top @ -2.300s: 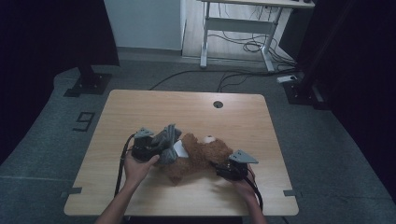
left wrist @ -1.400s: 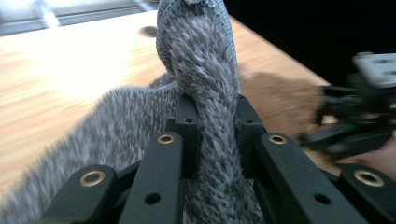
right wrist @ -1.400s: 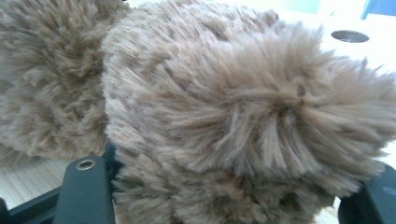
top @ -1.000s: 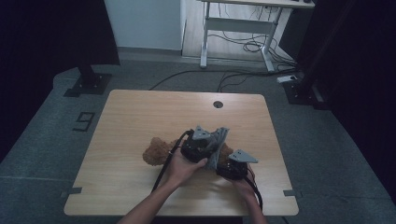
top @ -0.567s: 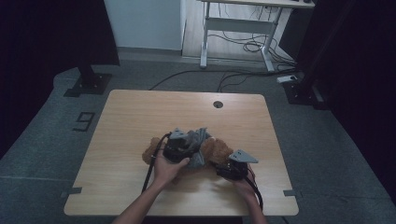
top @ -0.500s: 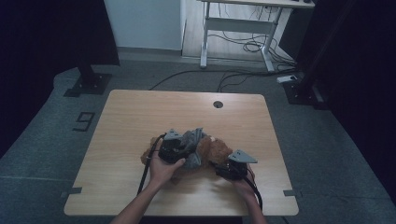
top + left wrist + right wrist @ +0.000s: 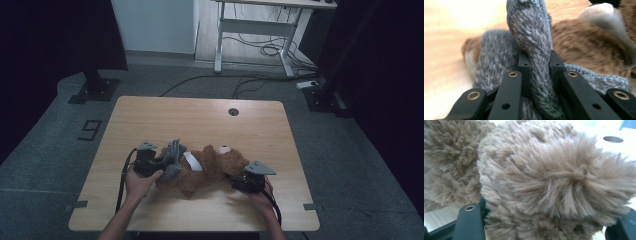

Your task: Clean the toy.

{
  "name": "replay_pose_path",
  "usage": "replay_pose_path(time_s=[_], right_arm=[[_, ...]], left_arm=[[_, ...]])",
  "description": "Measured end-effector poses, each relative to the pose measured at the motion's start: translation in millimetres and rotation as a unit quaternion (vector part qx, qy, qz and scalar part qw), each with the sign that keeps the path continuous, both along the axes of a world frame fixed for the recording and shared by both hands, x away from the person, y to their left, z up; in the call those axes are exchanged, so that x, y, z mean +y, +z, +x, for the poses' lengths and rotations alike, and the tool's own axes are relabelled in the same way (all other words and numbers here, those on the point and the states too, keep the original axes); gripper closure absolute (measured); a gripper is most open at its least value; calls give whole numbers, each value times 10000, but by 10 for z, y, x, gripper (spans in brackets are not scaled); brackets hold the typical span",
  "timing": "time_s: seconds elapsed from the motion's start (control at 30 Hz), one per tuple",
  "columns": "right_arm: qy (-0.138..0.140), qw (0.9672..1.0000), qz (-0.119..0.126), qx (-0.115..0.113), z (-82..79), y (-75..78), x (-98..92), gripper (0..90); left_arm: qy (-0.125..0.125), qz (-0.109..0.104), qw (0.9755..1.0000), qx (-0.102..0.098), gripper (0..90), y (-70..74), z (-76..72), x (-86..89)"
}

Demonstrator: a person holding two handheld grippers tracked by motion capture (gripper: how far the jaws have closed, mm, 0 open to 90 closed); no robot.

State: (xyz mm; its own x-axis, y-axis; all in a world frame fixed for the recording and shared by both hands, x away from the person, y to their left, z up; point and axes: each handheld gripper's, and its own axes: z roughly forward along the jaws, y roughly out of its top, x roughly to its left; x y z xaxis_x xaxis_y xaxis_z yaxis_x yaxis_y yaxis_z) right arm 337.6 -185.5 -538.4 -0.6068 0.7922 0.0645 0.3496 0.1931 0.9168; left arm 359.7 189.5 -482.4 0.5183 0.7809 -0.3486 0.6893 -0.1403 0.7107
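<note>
A brown teddy bear (image 7: 212,167) is seen lying flat on the near half of the wooden tabletop (image 7: 200,117), between the two hands. Its long axis runs roughly across the tabletop from left to right in the high view, tilted a little so that the right end sits slightly farther from the person; the head, with its pale muzzle, is at that right end, and the body and legs point toward the left. A white strip crosses the chest. A grey knitted garment (image 7: 171,159) is bunched at the bear's left end, partly over the lower body. The left gripper (image 7: 537,72) is closed tightly on a rolled fold of this grey knit, which is pinched between the two black fingers (image 7: 524,67) and rises upright out of them in the left gripper view, with the brown fur just behind. The right gripper (image 7: 239,181) is set at the bear's head end; in the right gripper view its fingers (image 7: 470,222) are held partly apart with a thick mass of brown fur clamped between them. Each gripper is held in a hand near the front edge.
</note>
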Motion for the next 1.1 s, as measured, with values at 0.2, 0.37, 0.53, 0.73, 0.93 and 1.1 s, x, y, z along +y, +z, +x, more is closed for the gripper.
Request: replay_pose_path(time_s=[0.2,0.37,0.53,0.73,0.93,1.1], right_arm=[[63,10000,12,-6,-22,-2,20,321],[2,9999,52,-111,-49,6,75,398],[-111,9990,153,-407,-75,53,148,453],[-369,9944,-104,-988,15,137,299,467],[-556,9918,-382,-1088,242,174,338,456],[-413,9954,-382,-782,128,73,184,328]], left_arm=[[-311,-370,9974,541,767,-122,44,-10],[-217,-693,9953,647,777,-171,60,-107],[-101,-1092,9918,650,780,-174,97,-111],[102,-1055,9934,430,782,-92,268,-163],[232,-936,9948,323,779,-88,393,-191],[123,-888,9958,204,775,-127,273,-203]])
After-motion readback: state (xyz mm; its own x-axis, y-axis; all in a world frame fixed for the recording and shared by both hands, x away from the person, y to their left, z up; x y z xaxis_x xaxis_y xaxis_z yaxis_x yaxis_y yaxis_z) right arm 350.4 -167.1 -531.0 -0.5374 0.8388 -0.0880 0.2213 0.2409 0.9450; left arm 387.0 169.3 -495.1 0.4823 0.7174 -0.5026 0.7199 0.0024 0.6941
